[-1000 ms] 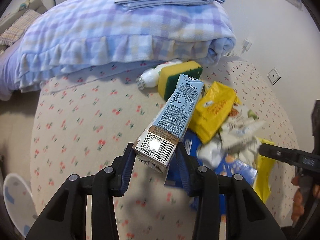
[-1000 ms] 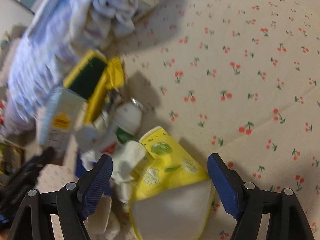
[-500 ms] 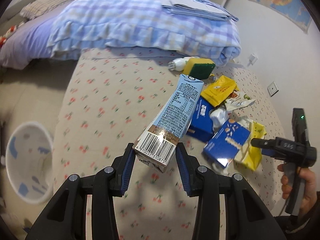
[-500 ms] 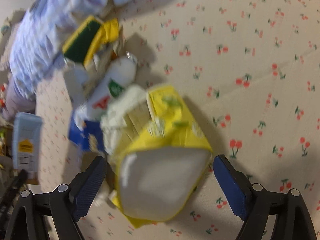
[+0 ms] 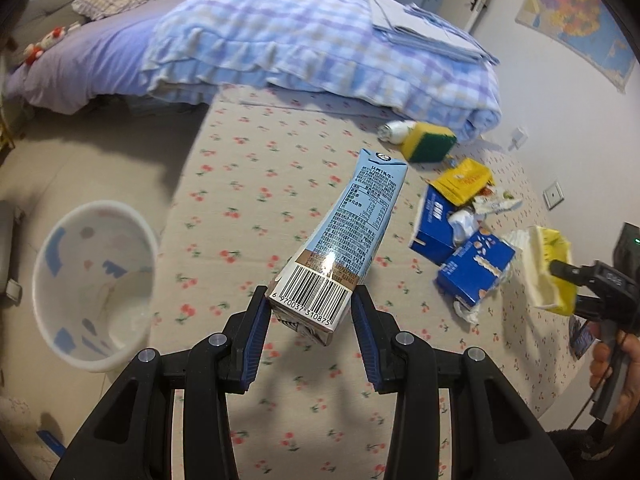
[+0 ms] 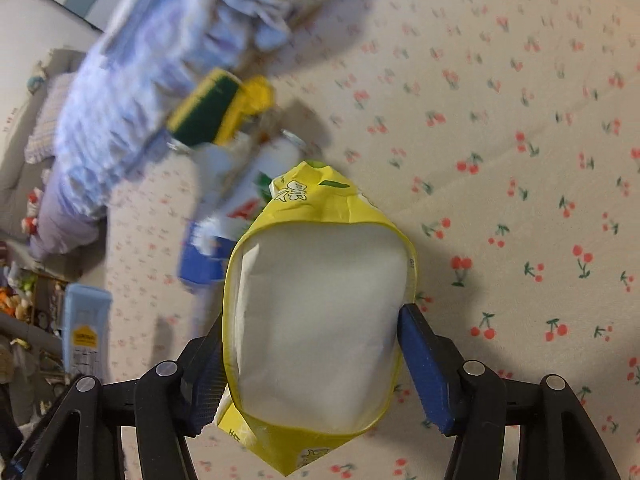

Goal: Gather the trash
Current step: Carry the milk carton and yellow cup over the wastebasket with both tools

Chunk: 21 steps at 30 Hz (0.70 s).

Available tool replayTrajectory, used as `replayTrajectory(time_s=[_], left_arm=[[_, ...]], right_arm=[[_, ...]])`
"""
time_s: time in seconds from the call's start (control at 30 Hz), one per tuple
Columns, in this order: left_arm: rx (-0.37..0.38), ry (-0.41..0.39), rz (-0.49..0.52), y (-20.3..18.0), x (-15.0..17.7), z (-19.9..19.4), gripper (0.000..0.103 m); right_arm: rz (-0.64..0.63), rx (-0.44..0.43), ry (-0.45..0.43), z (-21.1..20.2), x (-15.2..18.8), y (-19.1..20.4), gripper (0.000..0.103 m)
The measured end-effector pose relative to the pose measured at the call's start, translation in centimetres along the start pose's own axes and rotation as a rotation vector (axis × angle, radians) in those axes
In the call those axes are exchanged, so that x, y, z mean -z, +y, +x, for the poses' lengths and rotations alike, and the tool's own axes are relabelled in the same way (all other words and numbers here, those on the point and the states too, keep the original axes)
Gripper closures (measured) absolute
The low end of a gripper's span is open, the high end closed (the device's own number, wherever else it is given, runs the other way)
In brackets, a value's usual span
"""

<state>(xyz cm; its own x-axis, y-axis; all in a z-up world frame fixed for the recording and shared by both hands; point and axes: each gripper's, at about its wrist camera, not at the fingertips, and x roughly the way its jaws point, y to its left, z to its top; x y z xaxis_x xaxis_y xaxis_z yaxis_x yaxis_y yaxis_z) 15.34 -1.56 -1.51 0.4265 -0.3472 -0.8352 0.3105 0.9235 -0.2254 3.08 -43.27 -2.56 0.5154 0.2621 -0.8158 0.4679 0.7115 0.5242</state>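
Note:
My left gripper (image 5: pixel 310 316) is shut on a light blue drink carton (image 5: pixel 348 236) with a barcode, held above the cherry-print mat (image 5: pixel 248 216). A white waste bin (image 5: pixel 94 284) stands on the floor at the left. My right gripper (image 6: pixel 312 364) is shut on a yellow tissue pack (image 6: pixel 316 312), lifted off the mat; it also shows in the left wrist view (image 5: pixel 550 268). More trash lies in a pile: two blue boxes (image 5: pixel 474 274), a yellow wrapper (image 5: pixel 466 182), crumpled paper (image 5: pixel 466 222), a white bottle (image 5: pixel 394 130) and a yellow-green sponge (image 5: pixel 428 146).
A folded blue checked quilt (image 5: pixel 320 44) lies behind the pile, with a folded sheet (image 5: pixel 424 28) on top. A purple bed (image 5: pixel 72 68) is at the far left. A white wall with a socket (image 5: pixel 554 196) is at the right.
My left gripper has pulled back and up with the carton, bringing the bin into view. My right gripper has closed on the yellow tissue pack and lifted it.

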Motion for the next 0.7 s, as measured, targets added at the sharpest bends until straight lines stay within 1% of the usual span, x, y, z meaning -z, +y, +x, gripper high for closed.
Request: replayTrajectory(time_s=[0.17,0.3,0.4,0.5,0.7], left_arm=[[-0.024,-0.023,-0.041,2.4,0.1,-1.1,0.060],[-0.060,-0.044,-0.060,4.4,0.6,-2.1,0.059],[-0.088,-0.052,-0.075,6.2,1.1,-2.7,0.059],[-0.111,-0.053,-0.104,8.4,1.7,-3.2,0.059],[-0.157,-0.047,-0.187,13.0,2.7,-4.1,0.059]], right_arm=[[-0.065,-0.048,-0.068,-2.3,0.7,3.8,0.035],[-0.121,-0.083,-0.086,-2.2,1.4,7.5,0.035],[-0.162,-0.110,-0.073,-1.6,2.1,10.3,0.035],[-0.213,-0.140,-0.040,-0.2,3.1,13.6,0.035],[-0.299,-0.163,0.018,3.5,5.2,19.5,0.035]])
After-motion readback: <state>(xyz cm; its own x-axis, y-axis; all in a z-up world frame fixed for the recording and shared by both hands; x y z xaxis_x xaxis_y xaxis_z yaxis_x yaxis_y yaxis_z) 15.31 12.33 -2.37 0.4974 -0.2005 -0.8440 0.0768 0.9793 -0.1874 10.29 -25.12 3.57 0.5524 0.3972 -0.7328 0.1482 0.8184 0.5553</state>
